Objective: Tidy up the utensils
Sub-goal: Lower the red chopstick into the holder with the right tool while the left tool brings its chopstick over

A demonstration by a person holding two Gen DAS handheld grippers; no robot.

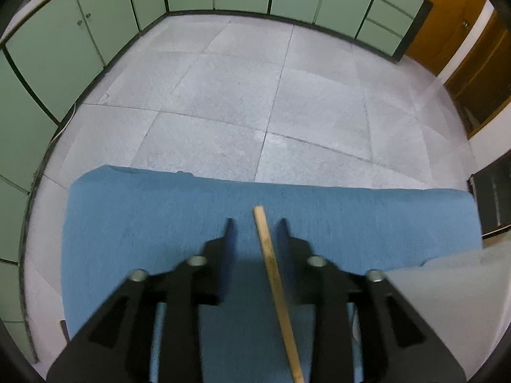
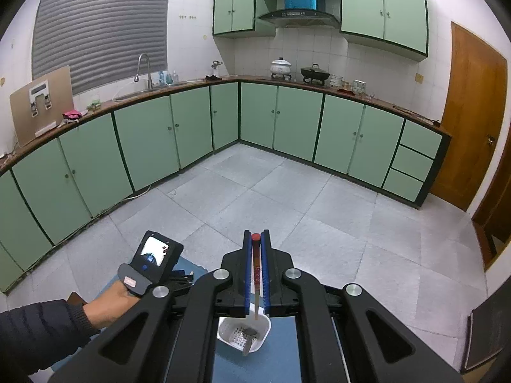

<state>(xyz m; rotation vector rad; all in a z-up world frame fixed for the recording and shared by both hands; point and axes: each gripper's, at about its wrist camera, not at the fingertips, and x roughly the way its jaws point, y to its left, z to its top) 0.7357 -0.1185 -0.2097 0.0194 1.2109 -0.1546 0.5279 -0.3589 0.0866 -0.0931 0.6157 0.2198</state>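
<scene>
In the left wrist view my left gripper [image 1: 255, 223] points down at a blue cloth [image 1: 143, 223]. Its jaws stand open. A plain wooden stick [image 1: 271, 265] lies on the cloth between them, nearer the right finger [image 1: 287, 239], and no pad presses on it. In the right wrist view my right gripper [image 2: 255, 236] is shut on a red-topped chopstick [image 2: 256, 274], whose pale tip hangs over a white perforated holder [image 2: 230, 325]. A metal spoon [image 2: 249, 340] rests in the holder. A person's hand [image 2: 108, 303] carries the left gripper at the lower left.
The blue cloth's far edge [image 1: 287, 188] drops to a grey tiled floor [image 1: 255, 95]. Green cabinets [image 2: 281, 121] line the far walls, and a wooden door [image 2: 472, 121] stands on the right. A black object [image 1: 493, 198] sits at the right edge. A pale blurred shape [image 1: 447, 274] lies beside the left gripper.
</scene>
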